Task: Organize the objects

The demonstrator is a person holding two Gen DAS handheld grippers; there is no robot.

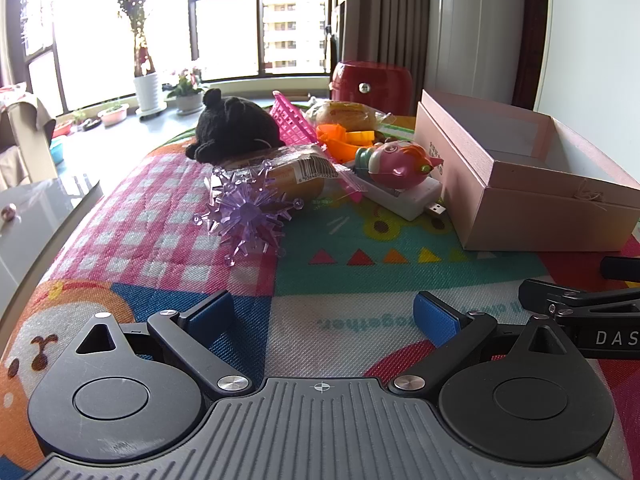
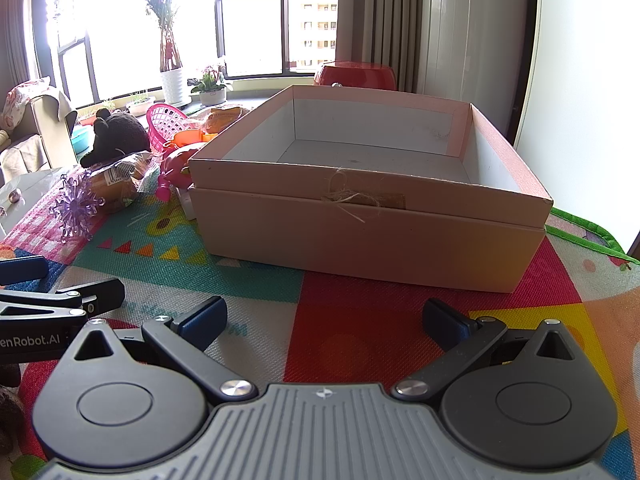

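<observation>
**Play-mat lot: loose items and open box, both grippers unloaded**

Left gripper (image 1: 324,316): jaws spread wide, nothing between them, hovering above the patterned play mat (image 1: 360,276). Right gripper (image 2: 324,320): jaws likewise wide apart and empty, facing the near wall of the pink cardboard box (image 2: 360,232).

Box: open-topped, nothing visible inside, seated in its own lid, a twine tuft on the front wall. It stood on the mat to the right of the clutter.

Clutter, grouped left of the box:
- purple spiky crystal ball (image 1: 248,216), nearest the left gripper, touching the wrapped bread (image 1: 296,176);
- black plush toy (image 1: 234,128) behind the bread;
- pink plastic basket (image 1: 292,120), tipped on its side;
- orange plastic pieces (image 1: 344,140);
- second wrapped bun (image 1: 344,114) at the rear;
- pink cartoon figure (image 1: 400,164) lying on a white USB device (image 1: 404,196), just beside the box.

Background: red stool (image 1: 370,82), potted plants by the window.
</observation>
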